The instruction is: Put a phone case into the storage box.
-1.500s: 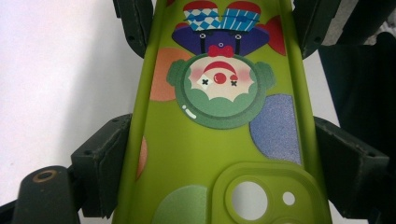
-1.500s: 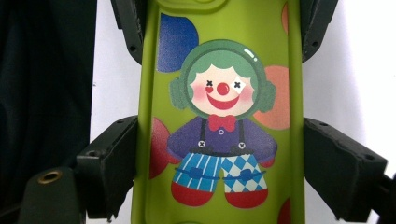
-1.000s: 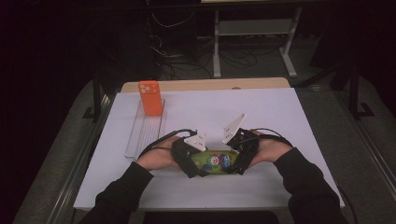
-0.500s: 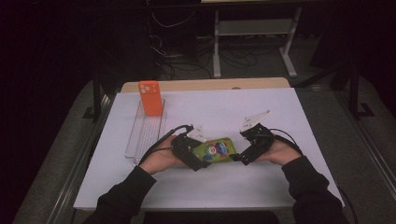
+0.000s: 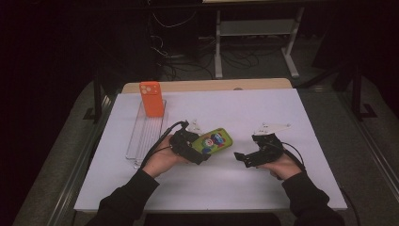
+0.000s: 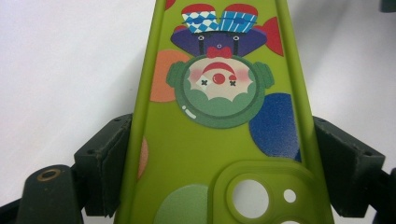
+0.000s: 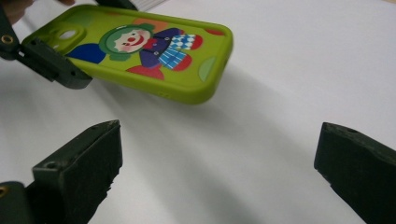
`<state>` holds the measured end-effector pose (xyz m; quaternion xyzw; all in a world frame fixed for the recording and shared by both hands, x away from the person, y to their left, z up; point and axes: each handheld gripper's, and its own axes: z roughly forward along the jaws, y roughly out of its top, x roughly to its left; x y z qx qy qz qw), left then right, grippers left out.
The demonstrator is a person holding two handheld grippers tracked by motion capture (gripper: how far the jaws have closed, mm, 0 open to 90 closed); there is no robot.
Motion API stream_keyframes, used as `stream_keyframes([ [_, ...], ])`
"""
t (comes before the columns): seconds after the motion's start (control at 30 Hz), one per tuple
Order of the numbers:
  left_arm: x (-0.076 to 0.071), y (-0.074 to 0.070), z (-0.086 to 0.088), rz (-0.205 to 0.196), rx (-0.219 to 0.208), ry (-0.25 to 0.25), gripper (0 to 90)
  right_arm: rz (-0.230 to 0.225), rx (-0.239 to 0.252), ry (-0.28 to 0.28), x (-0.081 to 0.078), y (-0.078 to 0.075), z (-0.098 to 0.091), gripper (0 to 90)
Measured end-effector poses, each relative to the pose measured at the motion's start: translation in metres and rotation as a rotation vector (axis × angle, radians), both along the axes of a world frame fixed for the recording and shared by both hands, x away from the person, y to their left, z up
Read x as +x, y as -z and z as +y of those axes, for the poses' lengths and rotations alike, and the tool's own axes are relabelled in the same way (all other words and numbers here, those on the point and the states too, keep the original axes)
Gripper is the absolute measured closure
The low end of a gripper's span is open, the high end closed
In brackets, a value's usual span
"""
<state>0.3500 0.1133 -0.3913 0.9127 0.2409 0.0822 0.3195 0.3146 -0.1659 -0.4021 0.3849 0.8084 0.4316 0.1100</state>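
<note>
Around white table (image 5: pixel 291 117), dark room.

Phone cases: 2 total. 1 green clown-print case (image 5: pixel 214 141), 1 orange case (image 5: pixel 151 99).
Clear ribbed tray (image 5: pixel 143 136): 1.
Handheld grippers: 2, left gripper (image 5: pixel 200 151) and right gripper (image 5: pixel 241 157); 2 black fingers (image 7: pixel 84 168) each, 4 in all.
White sheet (image 5: pixel 244 117) on worktop: 1.
Hands: 2, sleeves: 2.
Metal shelf rack (image 5: pixel 256 28) behind worktop: 1.

High view: above my side, looking forward and down.
Left gripper view: rides my left gripper (image 5: pixel 203 151), tight on the green phone case (image 6: pixel 219 116).
Right gripper view: low, sharing that case, upper left.
</note>
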Motion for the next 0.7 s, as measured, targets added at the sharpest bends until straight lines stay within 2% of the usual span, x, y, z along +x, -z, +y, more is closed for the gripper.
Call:
stream_keyframes([
  [0.2,0.002,-0.003,0.005,-0.002,-0.002,-0.04,15.8,-0.003,0.054,0.039,-0.005,0.007,-0.006,0.1],
  [0.27,0.003,-0.004,0.006,0.004,-0.016,-0.05,15.8,-0.025,0.061,0.049,-0.005,0.008,-0.007,0.1],
  [0.43,0.004,-0.006,0.008,0.007,-0.024,-0.048,15.9,-0.065,0.018,0.062,-0.003,0.011,-0.004,0.1],
  [0.53,0.004,-0.006,0.01,0.011,-0.031,-0.056,15.8,-0.081,-0.006,0.052,-0.004,0.012,-0.002,0.1],
  [0.6,0.004,-0.007,0.01,0.014,-0.034,-0.054,15.8,-0.107,-0.031,0.045,-0.005,0.012,0.0,0.1],
  [0.7,0.005,-0.007,0.01,0.016,-0.042,-0.057,15.9,-0.116,-0.049,0.034,-0.006,0.012,0.002,0.1],
])
